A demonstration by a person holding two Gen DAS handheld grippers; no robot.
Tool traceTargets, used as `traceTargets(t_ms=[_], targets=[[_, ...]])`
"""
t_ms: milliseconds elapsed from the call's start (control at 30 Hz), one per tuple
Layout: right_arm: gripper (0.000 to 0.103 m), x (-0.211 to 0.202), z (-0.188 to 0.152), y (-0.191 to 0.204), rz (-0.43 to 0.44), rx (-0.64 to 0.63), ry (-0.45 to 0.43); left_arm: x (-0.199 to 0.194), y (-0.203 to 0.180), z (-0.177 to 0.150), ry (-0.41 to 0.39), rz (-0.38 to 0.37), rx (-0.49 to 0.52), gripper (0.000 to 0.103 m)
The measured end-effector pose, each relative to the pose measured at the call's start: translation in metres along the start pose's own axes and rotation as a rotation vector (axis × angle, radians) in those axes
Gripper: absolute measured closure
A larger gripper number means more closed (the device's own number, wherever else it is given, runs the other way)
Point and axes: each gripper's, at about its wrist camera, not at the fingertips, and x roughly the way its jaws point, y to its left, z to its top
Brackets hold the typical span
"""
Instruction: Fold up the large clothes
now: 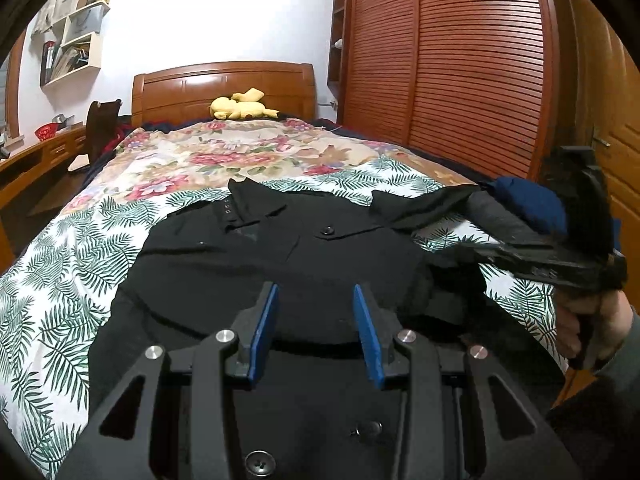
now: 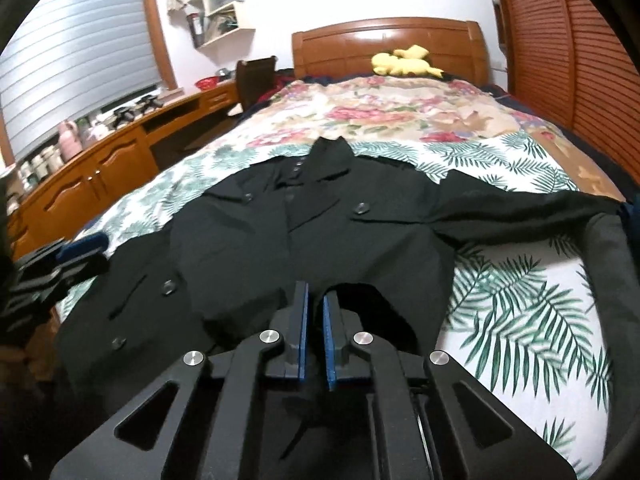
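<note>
A large black coat (image 1: 248,264) with black buttons lies front up on the bed, collar toward the headboard. It also shows in the right wrist view (image 2: 304,232), one sleeve (image 2: 520,208) stretched out to the right. My left gripper (image 1: 316,312) is open and empty above the coat's lower front. My right gripper (image 2: 316,308) is shut on the coat's bottom hem and lifts it slightly. In the left wrist view the right gripper (image 1: 460,252) reaches in from the right, held by a hand.
The bed has a palm-leaf sheet (image 2: 520,304) and a floral quilt (image 1: 240,152). A yellow plush toy (image 1: 240,106) lies by the wooden headboard. A slatted wardrobe (image 1: 460,60) stands to the right, a wooden desk (image 2: 100,176) to the left.
</note>
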Motion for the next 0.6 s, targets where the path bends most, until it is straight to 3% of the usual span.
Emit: traceTargets(t_ms=[167, 367, 600], targets=[[0.099, -0.023, -0.021, 0.023, 0.01, -0.043, -0.003, -0.005, 0.005, 0.001, -0.008, 0.003, -0.008, 0.066], [0.098, -0.021, -0.051, 0.036, 0.005, -0.045, 0.066, -0.005, 0.008, 0.002, -0.012, 0.006, -0.015, 0.066], [0.098, -0.046, -0.063, 0.057, -0.008, -0.095, 0.054, -0.005, 0.009, 0.003, -0.016, 0.0, -0.017, 0.066]])
